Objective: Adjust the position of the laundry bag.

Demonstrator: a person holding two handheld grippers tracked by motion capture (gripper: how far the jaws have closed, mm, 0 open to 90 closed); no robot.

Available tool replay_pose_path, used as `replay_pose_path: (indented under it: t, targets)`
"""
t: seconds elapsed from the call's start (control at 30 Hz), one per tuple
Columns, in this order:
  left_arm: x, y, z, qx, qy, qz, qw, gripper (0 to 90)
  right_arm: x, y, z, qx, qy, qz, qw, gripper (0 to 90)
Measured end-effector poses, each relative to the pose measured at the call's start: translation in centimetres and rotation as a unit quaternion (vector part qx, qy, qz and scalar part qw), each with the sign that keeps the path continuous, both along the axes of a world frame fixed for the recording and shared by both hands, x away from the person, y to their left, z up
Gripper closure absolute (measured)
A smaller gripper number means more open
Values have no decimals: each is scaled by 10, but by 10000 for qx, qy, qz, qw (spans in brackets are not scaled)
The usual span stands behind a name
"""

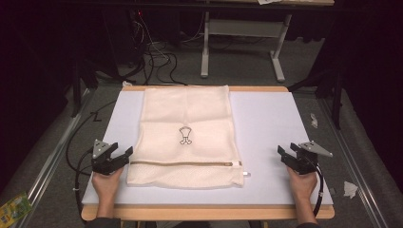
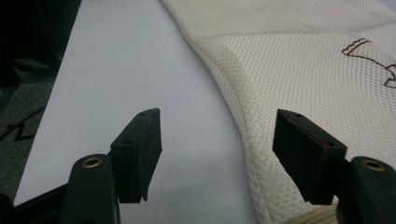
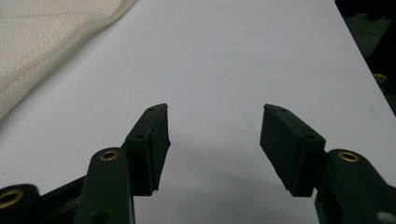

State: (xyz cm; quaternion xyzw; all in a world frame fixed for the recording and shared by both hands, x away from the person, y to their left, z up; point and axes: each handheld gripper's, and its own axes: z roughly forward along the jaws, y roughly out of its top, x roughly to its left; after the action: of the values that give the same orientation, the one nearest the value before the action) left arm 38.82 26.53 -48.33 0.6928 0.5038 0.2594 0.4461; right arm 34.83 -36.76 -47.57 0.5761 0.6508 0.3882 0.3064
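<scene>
High view overhead; claw views low, forward-facing.

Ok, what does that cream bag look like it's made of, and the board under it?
Cream bag: looks like soft synthetic mesh, matte; the open honeycomb weave is plain in the left gripper view, and a zipper crosses its near end. Board: smooth, matte, pale sheet, possibly foam or plastic; hard to tell.

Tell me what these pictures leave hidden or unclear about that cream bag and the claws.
- High view: mesh bag lies flat; its contents are hidden by its own fabric.
- High view: the printed emblem is too small to identify.
- Left gripper view: that emblem is cut off by the right edge.
- Right gripper view: the bag's corner is cut off by the left edge.
</scene>
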Motion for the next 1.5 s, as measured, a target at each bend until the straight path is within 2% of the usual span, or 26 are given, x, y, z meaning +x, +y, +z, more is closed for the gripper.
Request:
replay_pose_path:
  t: [0.17,0.33,0.5,0.77,0.83,1.17,1.37,1.5]
  targets:
    - [0,1,0,-14,-4,-15,10000,331,0,-1,0,34,2,15,10000,423]
    - [1,2,0,-24,82,-49,10000,335,0,0,0,15,16,15,10000,414]
    - [4,4,0,-164,202,-107,9996,331,1,0,0,16,42,52,10000,405]
    - [8,3,2,-173,344,-230,9990,312,7,-2,2,68,260,-3,9996,435]
    - [8,2,4,-154,345,-239,9990,313,7,-1,4,172,281,-17,9995,442]
    - [6,-1,13,-199,425,-383,9982,314,10,8,10,238,296,159,9992,464]
    - [6,-7,14,-95,578,-441,9973,328,12,18,14,272,337,382,9983,475]
    - [6,-10,16,-134,634,-483,9967,325,14,27,17,305,417,493,9974,479]
